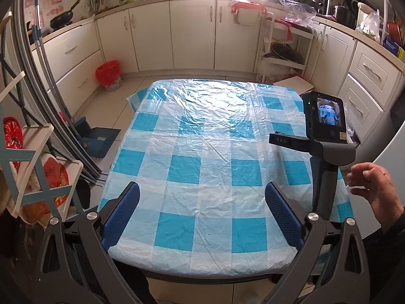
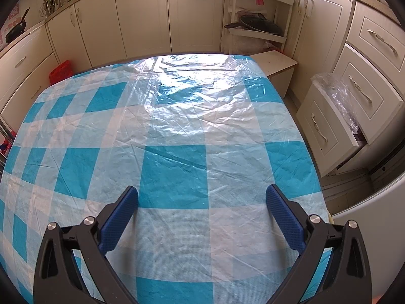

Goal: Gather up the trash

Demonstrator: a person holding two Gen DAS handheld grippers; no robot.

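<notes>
A table covered with a blue-and-white checked plastic cloth (image 1: 202, 141) fills both views (image 2: 177, 131); I see no loose trash on it. A bin lined with a red bag (image 1: 107, 72) stands on the floor at the far left by the cabinets, and shows in the right wrist view (image 2: 60, 72). My left gripper (image 1: 202, 212) is open and empty above the table's near edge. My right gripper (image 2: 202, 215) is open and empty over the cloth; its body (image 1: 326, 136) stands at the right in the left wrist view, with a bare hand (image 1: 374, 187) beside it.
White kitchen cabinets (image 1: 192, 33) run around the room. A white rack with pans (image 2: 255, 25) and a low stool (image 2: 276, 63) stand past the table's far right corner. An open drawer with clear plastic bags (image 2: 336, 96) is at right. A blue dustpan (image 1: 98, 139) lies at left.
</notes>
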